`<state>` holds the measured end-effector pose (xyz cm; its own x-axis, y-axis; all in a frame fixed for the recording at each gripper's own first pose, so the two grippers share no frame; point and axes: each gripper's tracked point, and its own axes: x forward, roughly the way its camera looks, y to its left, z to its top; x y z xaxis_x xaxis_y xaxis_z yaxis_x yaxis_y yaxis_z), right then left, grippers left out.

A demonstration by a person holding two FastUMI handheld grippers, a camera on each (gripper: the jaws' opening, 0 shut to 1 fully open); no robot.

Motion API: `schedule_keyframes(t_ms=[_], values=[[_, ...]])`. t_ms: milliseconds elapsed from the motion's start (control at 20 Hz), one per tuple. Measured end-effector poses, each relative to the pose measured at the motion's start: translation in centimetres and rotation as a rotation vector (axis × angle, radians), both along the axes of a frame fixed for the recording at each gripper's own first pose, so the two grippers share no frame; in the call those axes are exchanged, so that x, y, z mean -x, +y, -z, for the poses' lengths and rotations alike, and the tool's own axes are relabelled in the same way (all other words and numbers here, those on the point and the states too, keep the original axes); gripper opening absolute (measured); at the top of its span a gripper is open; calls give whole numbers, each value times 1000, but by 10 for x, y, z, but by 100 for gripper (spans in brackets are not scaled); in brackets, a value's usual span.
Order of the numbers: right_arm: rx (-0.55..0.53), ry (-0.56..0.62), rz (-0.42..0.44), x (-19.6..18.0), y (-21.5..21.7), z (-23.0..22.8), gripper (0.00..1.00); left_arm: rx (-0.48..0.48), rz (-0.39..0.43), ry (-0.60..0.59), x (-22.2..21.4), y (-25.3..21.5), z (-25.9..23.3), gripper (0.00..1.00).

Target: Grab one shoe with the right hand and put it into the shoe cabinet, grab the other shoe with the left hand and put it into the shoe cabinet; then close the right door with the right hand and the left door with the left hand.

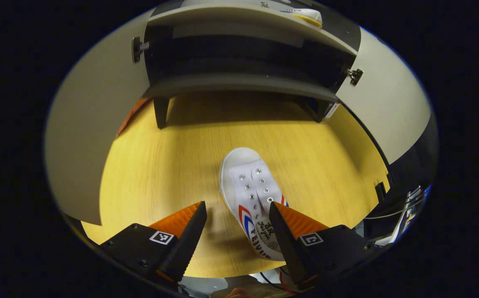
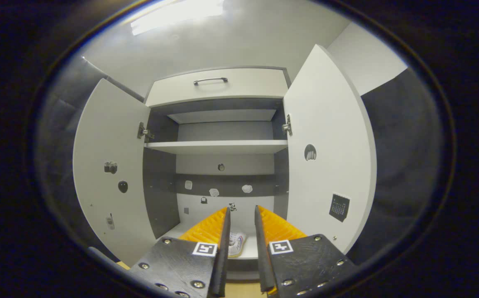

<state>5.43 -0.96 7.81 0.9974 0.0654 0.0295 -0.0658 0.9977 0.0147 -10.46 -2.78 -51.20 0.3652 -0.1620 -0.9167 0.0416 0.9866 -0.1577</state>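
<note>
Yellow wood floor (image 1: 173,165) in the left gripper view carries a white shoe (image 1: 252,198) lying toe toward the cabinet (image 1: 239,82), between the wide-apart fingers of the left gripper (image 1: 238,215), nearer the right finger. In the right gripper view both doors (image 2: 107,182) stand open, and the right gripper (image 2: 240,219), fingers narrowly apart and holding nothing, points at a second shoe (image 2: 236,242) on the bottom shelf (image 2: 247,252).

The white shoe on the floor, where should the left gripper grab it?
Probably the heel collar of the white shoe, from above and behind. The toe points toward the shoe cabinet, and the heel end already lies by one finger of the open left gripper, so one finger could slip inside the opening.
</note>
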Motion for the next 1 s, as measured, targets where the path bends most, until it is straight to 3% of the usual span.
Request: schedule_keyframes(t_ms=[300,400,450,550,700,750,1000], values=[[28,9,25,4,-15,4,31,14,-29,112,18,-2,35,85],[40,20,31,4,-18,8,31,76,-64,122,16,-13,35,71],[42,24,32,3,-19,9,31,88,-82,141,18,-16,33,53],[41,28,33,3,-20,10,31,87,-110,162,17,-13,32,33],[44,23,34,1,-22,8,31,109,-182,149,12,-9,29,18],[43,22,35,1,-24,8,31,107,-187,141,12,-9,28,6],[44,25,38,-2,-29,11,31,91,-120,56,0,-6,-17,1]])
